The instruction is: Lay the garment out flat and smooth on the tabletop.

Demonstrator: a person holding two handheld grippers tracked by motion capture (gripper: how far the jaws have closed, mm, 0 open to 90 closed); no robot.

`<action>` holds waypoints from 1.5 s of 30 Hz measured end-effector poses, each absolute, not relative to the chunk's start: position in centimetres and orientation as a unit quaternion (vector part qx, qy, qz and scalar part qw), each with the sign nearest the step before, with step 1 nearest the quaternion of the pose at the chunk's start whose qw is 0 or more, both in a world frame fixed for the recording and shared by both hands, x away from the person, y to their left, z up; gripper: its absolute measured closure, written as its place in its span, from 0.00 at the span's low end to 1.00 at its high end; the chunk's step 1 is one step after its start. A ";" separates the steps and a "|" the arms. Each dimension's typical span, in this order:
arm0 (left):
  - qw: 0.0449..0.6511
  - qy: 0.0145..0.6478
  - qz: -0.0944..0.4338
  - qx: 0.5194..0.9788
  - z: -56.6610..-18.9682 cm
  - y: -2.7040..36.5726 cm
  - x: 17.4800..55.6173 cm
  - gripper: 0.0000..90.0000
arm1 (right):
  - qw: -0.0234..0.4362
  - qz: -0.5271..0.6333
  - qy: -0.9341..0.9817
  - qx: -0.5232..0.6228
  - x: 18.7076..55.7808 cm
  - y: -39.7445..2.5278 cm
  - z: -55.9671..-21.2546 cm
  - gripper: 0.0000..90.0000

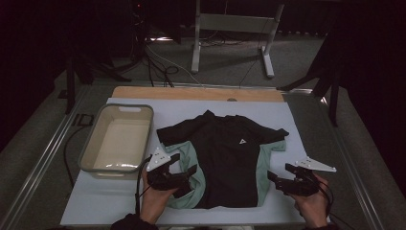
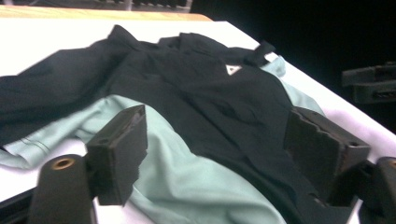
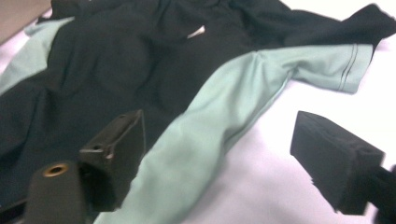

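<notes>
A black T-shirt [image 1: 225, 153] with mint-green side panels and a small white triangle logo lies flat, face up, on the pale blue mat [image 1: 95, 196]. My left gripper [image 1: 189, 179] hovers open over the shirt's lower left green panel [image 2: 196, 182], nothing between its jaws. My right gripper [image 1: 274, 179] is open by the shirt's lower right edge, above the green panel [image 3: 219, 116] and the bare mat. In the left gripper view the other gripper [image 2: 371, 84] shows at the far right.
A beige plastic tub [image 1: 117, 139] sits empty on the mat to the left of the shirt. A wooden strip [image 1: 191, 93] runs along the table's far edge. Table legs and cables [image 1: 163, 67] lie on the floor beyond.
</notes>
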State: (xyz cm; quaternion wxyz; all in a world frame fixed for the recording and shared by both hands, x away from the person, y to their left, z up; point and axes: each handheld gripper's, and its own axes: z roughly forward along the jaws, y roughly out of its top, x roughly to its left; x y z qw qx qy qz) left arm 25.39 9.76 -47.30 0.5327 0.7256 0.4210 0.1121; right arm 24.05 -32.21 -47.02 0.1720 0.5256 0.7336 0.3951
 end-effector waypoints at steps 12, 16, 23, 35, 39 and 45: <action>0.517 0.411 0.096 0.745 -48.4 9.3 23.4 0.37 | 0.157 0.378 0.744 0.528 23.1 -31.5 -48.3 0.29; 0.510 0.405 0.087 0.754 -48.8 8.7 22.9 0.39 | 0.153 0.366 0.753 0.525 23.3 -30.9 -49.0 0.30; 0.467 0.383 0.059 0.795 -50.0 6.8 22.3 0.32 | 0.126 0.336 0.767 0.532 24.1 -30.1 -50.4 0.53; 0.459 0.344 0.045 0.818 -49.0 6.6 22.6 0.99 | 0.161 0.388 0.762 0.493 23.2 -30.3 -47.8 1.00; 0.469 0.370 0.073 0.799 -47.5 7.8 23.7 0.99 | 0.176 0.413 0.743 0.496 23.9 -31.1 -46.4 1.00; 0.479 0.405 0.099 0.773 -45.9 8.9 26.3 0.99 | 0.191 0.431 0.723 0.505 26.0 -31.3 -44.8 1.00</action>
